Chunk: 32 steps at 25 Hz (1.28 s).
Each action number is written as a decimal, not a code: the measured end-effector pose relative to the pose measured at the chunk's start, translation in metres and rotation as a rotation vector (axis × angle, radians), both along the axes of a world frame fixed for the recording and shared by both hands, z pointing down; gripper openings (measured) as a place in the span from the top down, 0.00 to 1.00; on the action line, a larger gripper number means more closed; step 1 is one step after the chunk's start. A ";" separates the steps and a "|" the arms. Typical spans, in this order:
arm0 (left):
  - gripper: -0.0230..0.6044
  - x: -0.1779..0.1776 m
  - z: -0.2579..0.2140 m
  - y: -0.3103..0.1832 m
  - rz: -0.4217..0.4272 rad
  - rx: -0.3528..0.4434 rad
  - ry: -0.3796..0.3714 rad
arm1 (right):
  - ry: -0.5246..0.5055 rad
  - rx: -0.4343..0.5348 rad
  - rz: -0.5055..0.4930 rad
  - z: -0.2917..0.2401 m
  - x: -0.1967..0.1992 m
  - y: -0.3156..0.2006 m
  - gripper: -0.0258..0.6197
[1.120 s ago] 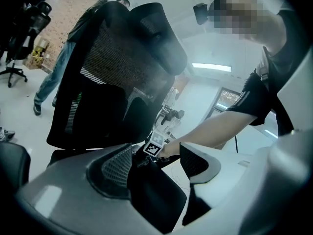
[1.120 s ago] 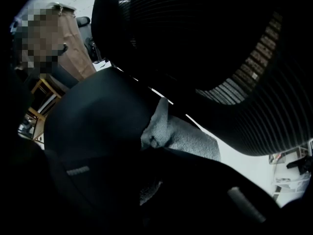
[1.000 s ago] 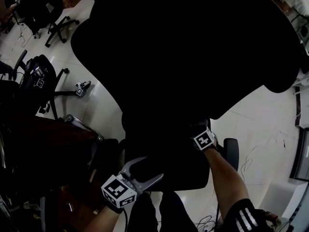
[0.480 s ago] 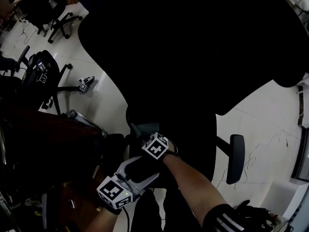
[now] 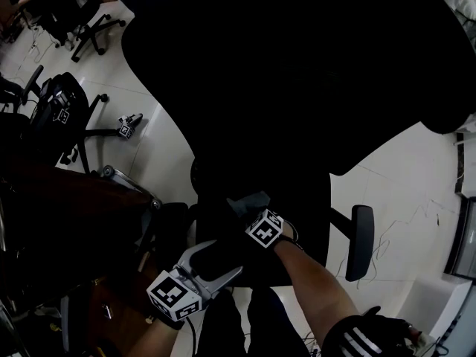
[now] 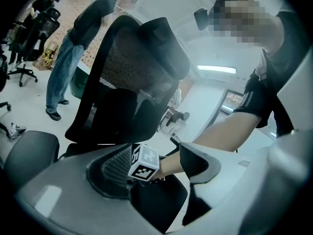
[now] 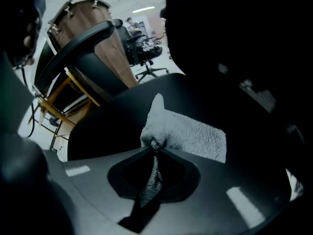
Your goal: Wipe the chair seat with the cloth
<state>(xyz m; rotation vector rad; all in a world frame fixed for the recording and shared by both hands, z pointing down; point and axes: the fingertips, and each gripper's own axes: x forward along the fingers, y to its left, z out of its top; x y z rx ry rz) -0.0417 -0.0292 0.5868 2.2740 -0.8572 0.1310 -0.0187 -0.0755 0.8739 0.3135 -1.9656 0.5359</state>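
Observation:
The black office chair fills the head view, its seat point(image 5: 297, 222) below the tall backrest point(image 5: 297, 73). A grey cloth point(image 7: 188, 131) lies spread on the seat, and my right gripper point(image 7: 155, 143) is shut on its near edge. From above, that gripper point(image 5: 254, 213) is over the seat's left part, with the cloth point(image 5: 245, 201) just ahead of it. My left gripper point(image 5: 230, 256) hovers open at the seat's near left edge, holding nothing. In the left gripper view its spread fingers point(image 6: 198, 160) frame the right gripper's marker cube point(image 6: 144, 163) above the seat point(image 6: 156, 202).
An armrest point(image 5: 359, 240) sticks out at the seat's right. A dark brown wooden table point(image 5: 67, 214) stands close on the left. Other office chairs point(image 5: 63, 114) stand on the white floor at the back left. A person point(image 6: 73, 48) stands beyond the chair.
My right gripper swept the cloth from the seat's right side across to the left, then drew back a little to the right. The left gripper has hardly moved.

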 end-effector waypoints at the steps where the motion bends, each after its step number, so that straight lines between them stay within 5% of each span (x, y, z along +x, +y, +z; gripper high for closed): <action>1: 0.44 0.002 -0.001 -0.001 0.005 0.002 0.000 | 0.031 -0.007 0.038 0.002 0.023 -0.001 0.92; 8: 0.44 0.018 -0.006 -0.003 0.058 0.008 0.006 | 0.187 -0.038 0.290 0.004 0.167 -0.003 0.92; 14: 0.44 0.017 -0.011 0.002 0.067 0.022 0.004 | 0.185 0.021 0.373 -0.009 0.196 -0.015 0.92; 20: 0.44 0.006 -0.013 0.013 0.047 0.005 -0.015 | -0.089 0.012 0.281 -0.053 0.070 -0.009 0.92; 25: 0.44 -0.003 -0.014 0.027 0.028 -0.005 -0.025 | -0.199 -0.054 0.158 -0.061 -0.044 0.031 0.92; 32: 0.44 -0.014 -0.004 0.041 0.011 -0.017 -0.032 | -0.137 -0.108 0.052 -0.024 -0.074 0.080 0.92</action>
